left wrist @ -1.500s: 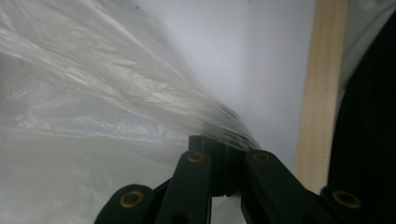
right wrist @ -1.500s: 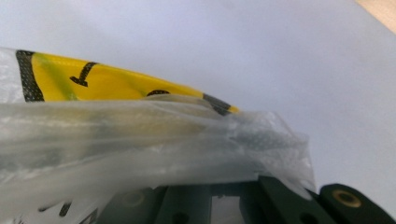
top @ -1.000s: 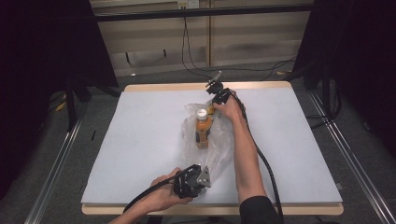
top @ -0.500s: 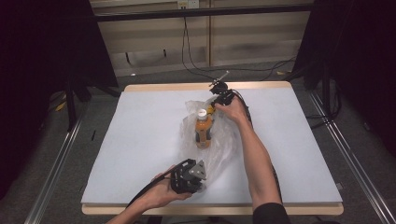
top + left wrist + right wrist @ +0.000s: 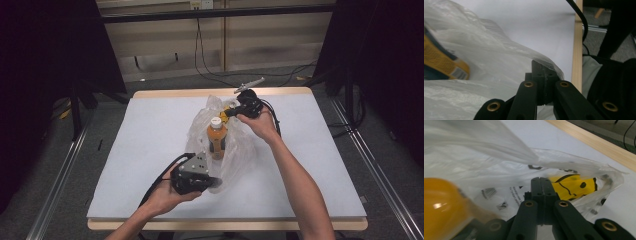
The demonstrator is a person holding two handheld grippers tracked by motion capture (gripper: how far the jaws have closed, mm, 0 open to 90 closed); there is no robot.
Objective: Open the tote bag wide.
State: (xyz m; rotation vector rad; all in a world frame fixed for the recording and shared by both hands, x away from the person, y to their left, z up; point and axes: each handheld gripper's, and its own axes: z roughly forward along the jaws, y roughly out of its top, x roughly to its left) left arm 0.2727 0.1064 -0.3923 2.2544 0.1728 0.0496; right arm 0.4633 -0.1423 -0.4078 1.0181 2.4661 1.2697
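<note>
A clear plastic bag [image 5: 235,150] lies crumpled in the middle of the white table [image 5: 140,150]. Inside it stands an orange drink bottle [image 5: 217,140] with a white cap. My left gripper [image 5: 212,181] is shut on the bag's near edge, and its own view shows the jaws [image 5: 543,75] pinching the film [image 5: 499,65], with the bottle's yellow label [image 5: 444,62] at the left. My right gripper [image 5: 229,114] is shut on the bag's far edge. Past its closed jaws [image 5: 541,186] I see a yellow smiley print [image 5: 574,186] on the bag and the blurred orange bottle [image 5: 444,205].
The table's wooden rim [image 5: 200,93] runs along the far side, with cables on the floor [image 5: 210,65] behind it. Black cables trail from both grippers across the table. Dark stands flank the table left and right.
My right gripper has shifted slightly right along the far edge with the bag still held. My left gripper has moved a little farther onto the table, towards the bottle.
</note>
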